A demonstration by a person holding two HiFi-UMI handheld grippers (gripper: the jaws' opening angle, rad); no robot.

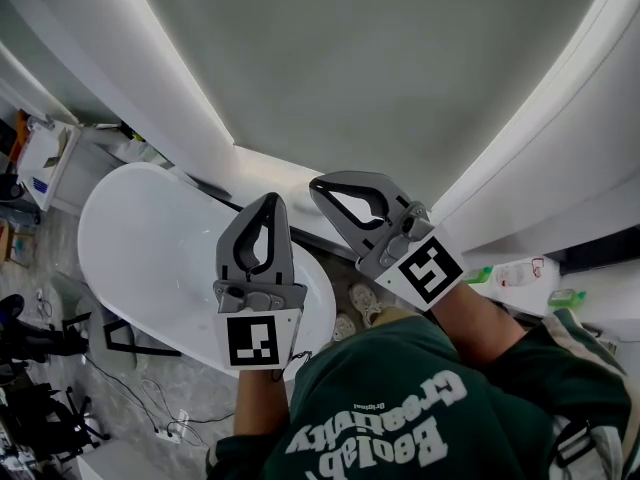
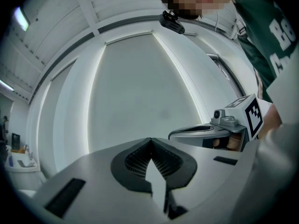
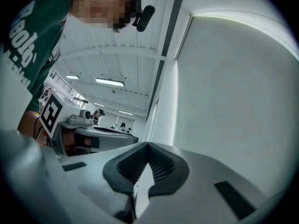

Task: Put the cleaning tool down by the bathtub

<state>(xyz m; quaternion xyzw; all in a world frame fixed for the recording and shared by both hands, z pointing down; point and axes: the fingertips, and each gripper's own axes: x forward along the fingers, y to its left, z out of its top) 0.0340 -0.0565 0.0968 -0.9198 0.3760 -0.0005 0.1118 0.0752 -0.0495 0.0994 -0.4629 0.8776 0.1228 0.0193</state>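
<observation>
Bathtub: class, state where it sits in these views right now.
In the head view, the white bathtub lies on the floor at lower left, its right end partly hidden behind the left tool.

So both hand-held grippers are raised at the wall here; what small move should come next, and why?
Probably lower both toward the bathtub and look for the tool. The left hand-held gripper and right hand-held gripper are shut on nothing, aimed up at the wall, and no cleaning tool shows in any view.
</observation>
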